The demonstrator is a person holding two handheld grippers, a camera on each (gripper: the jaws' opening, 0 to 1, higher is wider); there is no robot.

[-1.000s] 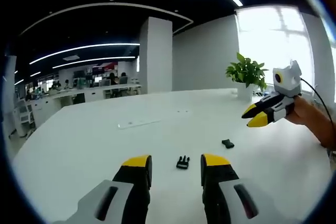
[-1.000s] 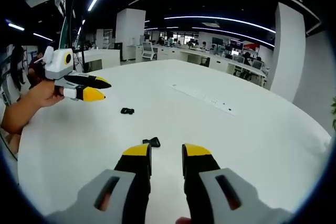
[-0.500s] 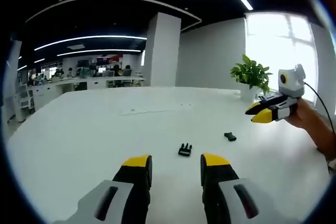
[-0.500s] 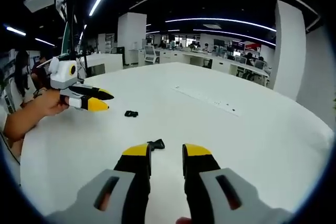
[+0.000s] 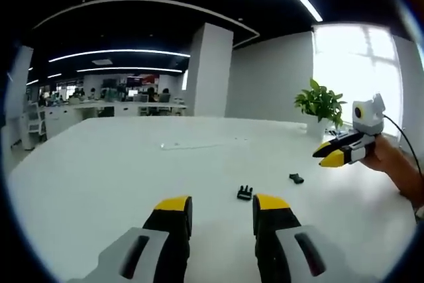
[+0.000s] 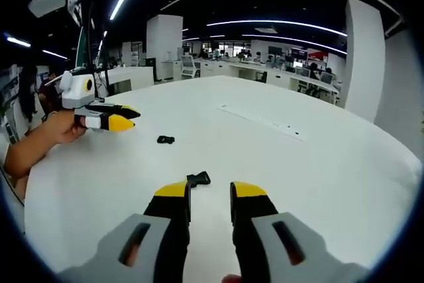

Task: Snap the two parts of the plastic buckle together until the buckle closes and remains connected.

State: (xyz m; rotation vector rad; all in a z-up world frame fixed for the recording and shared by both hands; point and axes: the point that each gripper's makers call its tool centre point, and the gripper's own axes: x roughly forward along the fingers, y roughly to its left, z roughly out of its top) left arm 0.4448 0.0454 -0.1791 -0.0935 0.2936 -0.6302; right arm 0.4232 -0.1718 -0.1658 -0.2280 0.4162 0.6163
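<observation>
Both buckle halves sit closer to the gripper tips than a second ago: in the left gripper view the pronged buckle half [image 5: 245, 193] now lies just beyond the right-hand jaw tip instead of between the tips, and in the right gripper view the socket buckle half [image 6: 199, 178] has drawn up to just above the left-hand jaw tip. The left gripper [image 5: 221, 207] holds its yellow-tipped black jaws parted with nothing between them; the right gripper [image 6: 210, 193] keeps its jaws narrowly apart, also empty. Both halves are small, black, moulded plastic, lying apart on the table, unjoined. Each gripper appears in the other's view, gripped in a person's hand [image 5: 392, 161] over the table, its pointed yellow tips close together. The white table [image 5: 99, 170] is broad, smooth and matte, with a flush strip of sockets [image 6: 262, 121] set into its top. A leafy green potted plant [image 5: 320, 103] stands at the far edge before a bright window [image 5: 354, 64]. Beyond, an open-plan office runs back under a dark ceiling lined with long light strips [image 6: 281, 26], with white pillars [image 5: 209, 71] and rows of desks.
</observation>
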